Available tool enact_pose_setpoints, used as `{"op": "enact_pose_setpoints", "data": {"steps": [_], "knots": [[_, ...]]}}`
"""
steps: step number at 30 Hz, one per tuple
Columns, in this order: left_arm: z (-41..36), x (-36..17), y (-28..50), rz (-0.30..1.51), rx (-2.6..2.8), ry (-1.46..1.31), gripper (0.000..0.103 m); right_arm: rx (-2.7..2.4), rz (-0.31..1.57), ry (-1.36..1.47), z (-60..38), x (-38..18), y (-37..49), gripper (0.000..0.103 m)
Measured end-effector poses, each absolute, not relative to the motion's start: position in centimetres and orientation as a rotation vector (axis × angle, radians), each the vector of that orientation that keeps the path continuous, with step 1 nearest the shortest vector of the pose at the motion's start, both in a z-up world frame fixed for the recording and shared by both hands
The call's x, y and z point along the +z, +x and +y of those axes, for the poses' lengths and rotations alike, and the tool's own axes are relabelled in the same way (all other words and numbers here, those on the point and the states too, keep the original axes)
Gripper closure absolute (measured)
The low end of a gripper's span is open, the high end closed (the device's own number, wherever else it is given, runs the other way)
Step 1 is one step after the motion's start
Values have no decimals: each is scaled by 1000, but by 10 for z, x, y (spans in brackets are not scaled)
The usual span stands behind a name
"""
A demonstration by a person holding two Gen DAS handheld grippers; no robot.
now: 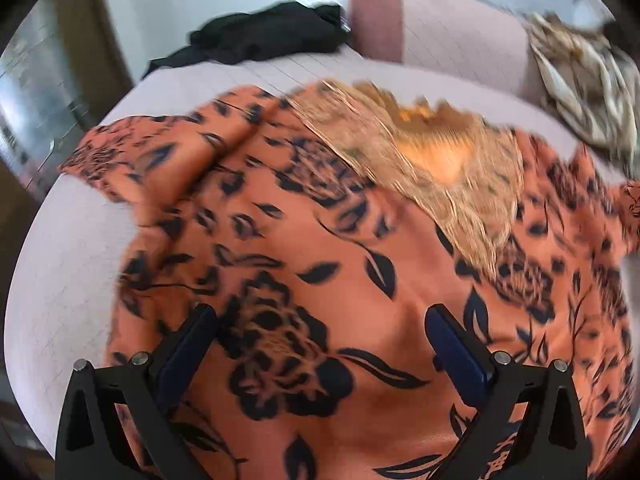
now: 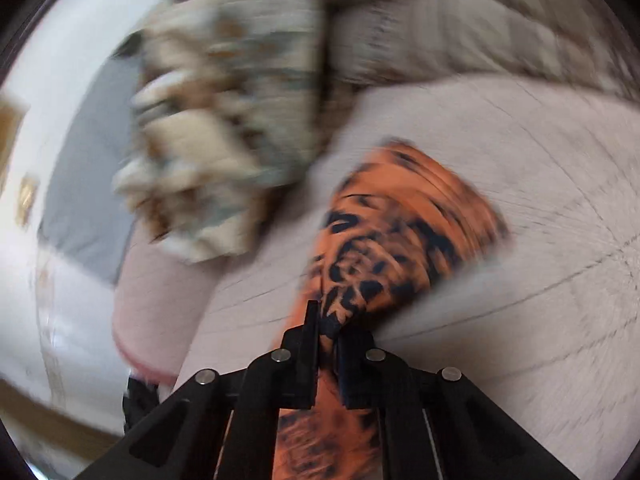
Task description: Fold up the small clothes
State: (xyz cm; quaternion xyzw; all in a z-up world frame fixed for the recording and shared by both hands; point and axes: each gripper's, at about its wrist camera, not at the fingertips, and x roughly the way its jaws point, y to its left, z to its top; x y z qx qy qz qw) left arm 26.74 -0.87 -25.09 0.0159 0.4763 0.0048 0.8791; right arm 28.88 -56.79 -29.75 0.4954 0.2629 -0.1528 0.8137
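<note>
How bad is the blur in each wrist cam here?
Left wrist: moderate smear on the orange garment, worst at its far edge; left gripper sharp, open. Right wrist: heavy streaking across the beige cloth and sofa; only the right gripper reads crisp, pinching orange fabric.

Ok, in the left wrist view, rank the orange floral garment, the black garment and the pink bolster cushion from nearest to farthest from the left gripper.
1. Orange floral garment: directly under the open left gripper.
2. Pink bolster cushion and black garment: both at the far edge of the pale pink seat, cushion centre-right, black garment left; too close to call.
</note>
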Motion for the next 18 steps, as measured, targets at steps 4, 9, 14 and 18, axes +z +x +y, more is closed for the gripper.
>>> {"op": "enact_pose_setpoints", "data": {"steps": [4,9,14,18], "knots": [[12,-233,267,935,67,-24,0,-75,499,972,-497,-237,294,96],[34,-221,260,874,135,-45,0,252,503,862,-373,-185,306,96],[57,-215,247,857,158,-90,0,486,659,787,-238,-199,316,92],[70,-215,245,866,167,-119,0,551,960,788,-180,-260,329,83]]}}
